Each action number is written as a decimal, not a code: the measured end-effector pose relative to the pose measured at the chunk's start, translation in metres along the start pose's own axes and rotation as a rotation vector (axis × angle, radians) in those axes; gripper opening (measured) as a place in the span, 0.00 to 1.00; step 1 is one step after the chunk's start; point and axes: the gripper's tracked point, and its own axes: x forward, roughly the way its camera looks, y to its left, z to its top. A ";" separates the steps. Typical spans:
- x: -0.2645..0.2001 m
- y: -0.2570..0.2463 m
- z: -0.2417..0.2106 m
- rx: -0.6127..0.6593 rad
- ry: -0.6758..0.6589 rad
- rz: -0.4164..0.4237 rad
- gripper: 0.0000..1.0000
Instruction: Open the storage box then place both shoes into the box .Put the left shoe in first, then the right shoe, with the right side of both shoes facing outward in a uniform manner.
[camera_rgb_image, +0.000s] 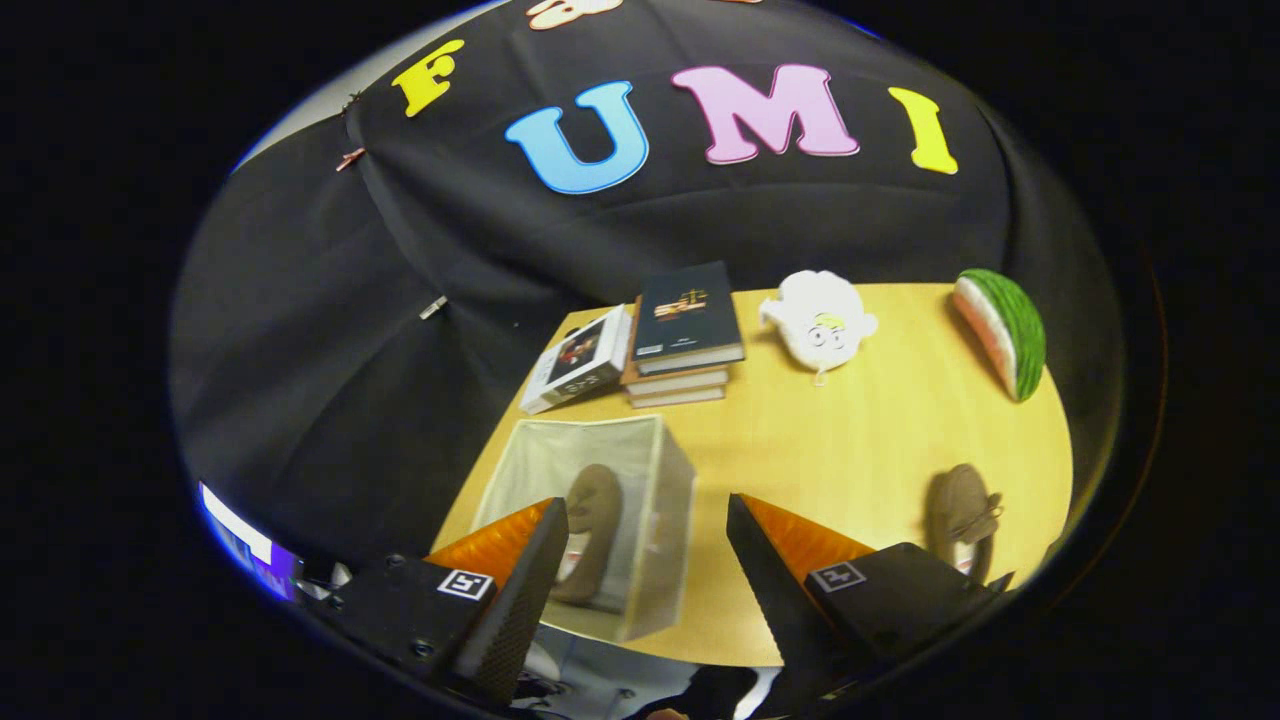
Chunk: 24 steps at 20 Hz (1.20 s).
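Note:
A clear storage box (655, 470) stands on the wooden table (850, 450) just ahead of my left finger, its top open toward me. One brown shoe (592, 520) lies inside it on its side. The second brown shoe (962, 515), with a small bow, rests on the table beyond my right finger, well apart from the box. My gripper (648, 535) hangs above the table's near edge, open, with nothing between its fingers. The left finger (520, 580) overlaps the box's near corner in the view.
At the table's far side lie a stack of books (685, 330) and a white flat box (578, 362) leaning beside it. A white plush toy (820, 318) and a watermelon-slice toy (1003, 330) sit farther right. Bare tabletop spans between box and loose shoe.

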 end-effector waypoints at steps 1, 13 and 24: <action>-0.006 -0.025 -0.003 -0.024 -0.004 -0.031 0.98; -0.052 -0.278 -0.092 -0.066 0.168 -0.283 0.99; 0.034 -0.327 -0.156 -0.046 0.362 -0.249 0.90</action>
